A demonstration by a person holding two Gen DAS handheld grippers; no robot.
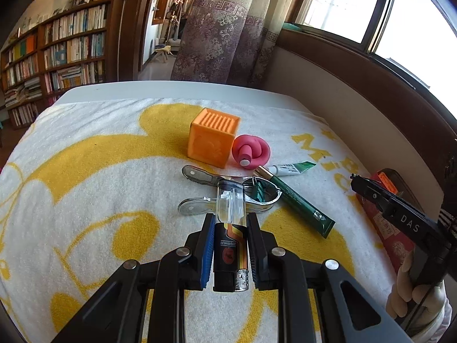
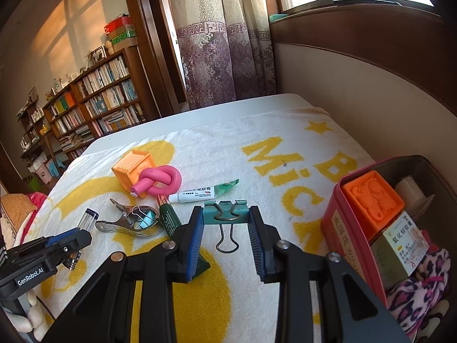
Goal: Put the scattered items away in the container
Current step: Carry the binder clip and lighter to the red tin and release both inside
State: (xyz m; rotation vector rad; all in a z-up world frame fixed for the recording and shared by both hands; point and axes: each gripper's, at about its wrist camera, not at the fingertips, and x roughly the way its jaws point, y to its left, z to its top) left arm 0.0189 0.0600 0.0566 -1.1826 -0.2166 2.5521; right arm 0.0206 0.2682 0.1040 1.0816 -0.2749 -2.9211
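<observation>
My left gripper (image 1: pixel 230 218) is shut on a black lighter (image 1: pixel 230 245) with a clear end, held above the towel; it also shows in the right wrist view (image 2: pixel 87 220). My right gripper (image 2: pixel 225 218) is shut on a teal binder clip (image 2: pixel 225 215) whose wire handles hang down. The red tin container (image 2: pixel 337 223) sits at the right and holds an orange block (image 2: pixel 371 200), a medicine box and a patterned cloth. On the towel lie an orange cube (image 1: pixel 212 140), a pink knotted roller (image 1: pixel 251 151), a white ointment tube (image 1: pixel 288 168), a dark green tube (image 1: pixel 297 200) and a metal clamp (image 1: pixel 200 205).
A white and yellow towel (image 1: pixel 85 171) covers the table. A wall and window sill run along the right side (image 1: pixel 357 114). A bookshelf (image 1: pixel 57 51) and curtains (image 1: pixel 222 34) stand beyond the table's far edge. The right gripper's body (image 1: pixel 400 217) shows at the right.
</observation>
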